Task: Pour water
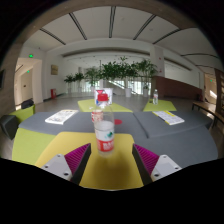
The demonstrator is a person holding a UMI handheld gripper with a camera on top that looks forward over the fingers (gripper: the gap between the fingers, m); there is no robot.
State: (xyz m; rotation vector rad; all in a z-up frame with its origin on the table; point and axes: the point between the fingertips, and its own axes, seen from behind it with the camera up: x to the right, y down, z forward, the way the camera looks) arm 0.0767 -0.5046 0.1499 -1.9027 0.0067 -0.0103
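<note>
A small plastic bottle [105,135] with a white cap and a red and white label stands upright on the yellow part of the table [108,170], just ahead of my fingers and midway between them. Farther back on the same table, in line with it, stands a clear cup or bottle with a red top [102,98]. My gripper [108,160] is open, its magenta pads [75,157] spread wide to either side, with nothing between them but bare table.
The table has grey [60,130] and yellow-green panels. Papers [61,116] lie to the left, a booklet [168,117] to the right, and another small bottle [155,97] far right. Chairs [12,124] line the left side. Potted plants [115,72] stand at the back.
</note>
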